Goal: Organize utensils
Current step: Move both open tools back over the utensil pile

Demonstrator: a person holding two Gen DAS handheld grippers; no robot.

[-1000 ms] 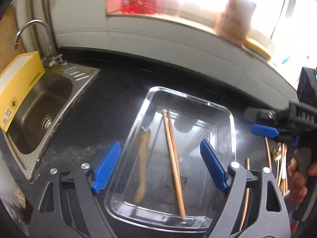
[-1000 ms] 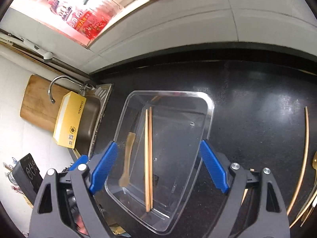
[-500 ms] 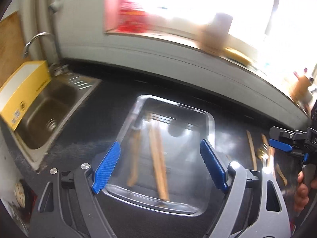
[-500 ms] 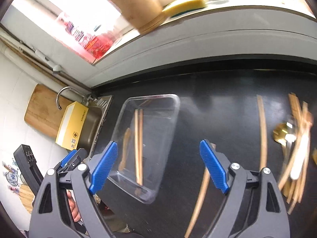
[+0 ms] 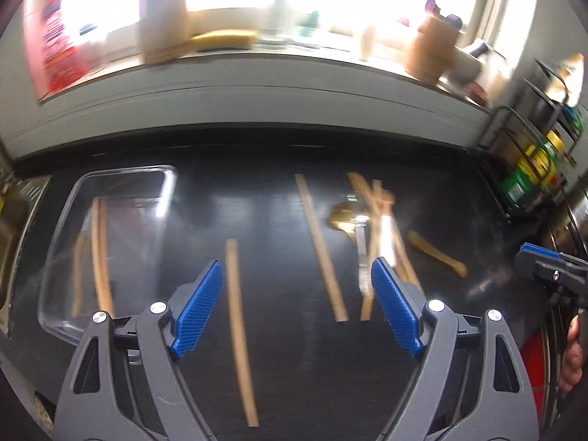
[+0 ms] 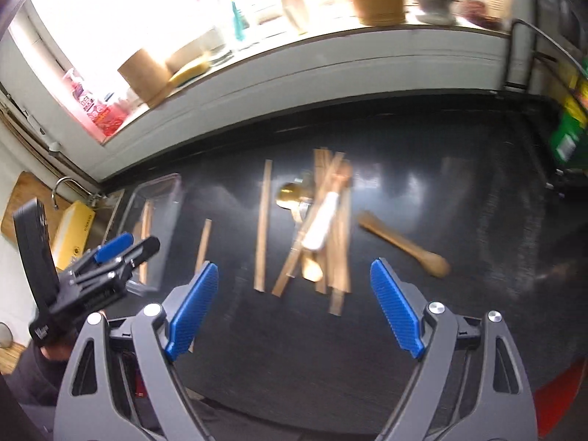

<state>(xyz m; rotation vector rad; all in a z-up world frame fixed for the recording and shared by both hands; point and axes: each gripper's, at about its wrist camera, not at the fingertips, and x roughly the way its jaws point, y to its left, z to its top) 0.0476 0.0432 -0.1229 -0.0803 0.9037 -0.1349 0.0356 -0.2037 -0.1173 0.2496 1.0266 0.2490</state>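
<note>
A clear plastic tray [image 5: 167, 198] lies at the left of the black counter, with two chopsticks [image 5: 100, 253] and a small wooden spoon [image 5: 76, 279] inside. My left gripper [image 5: 297, 268] hovers open and holds nothing, above a loose chopstick [image 5: 239, 330] and a second one [image 5: 319, 246]. My right gripper [image 6: 294, 268] is open too, just in front of a heap of chopsticks [image 6: 340, 257] with a white-handled utensil [image 6: 323, 220] and a gold spoon [image 6: 290, 194]. A wooden spoon [image 6: 404, 246] lies alone to the right. The frames are motion-blurred.
A steel sink [image 5: 9, 220] with a yellow box [image 6: 73, 228] borders the tray's left. A wire rack with cans [image 5: 533, 169] stands at the counter's right end. Cups and jars line the bright windowsill [image 6: 330, 47] behind. A hand [image 5: 573, 352] holds the right gripper's handle.
Both grippers have swung right, away from the tray and over to the loose utensils on the counter. The tray has slid to the left of both views. Both grippers stay open.
</note>
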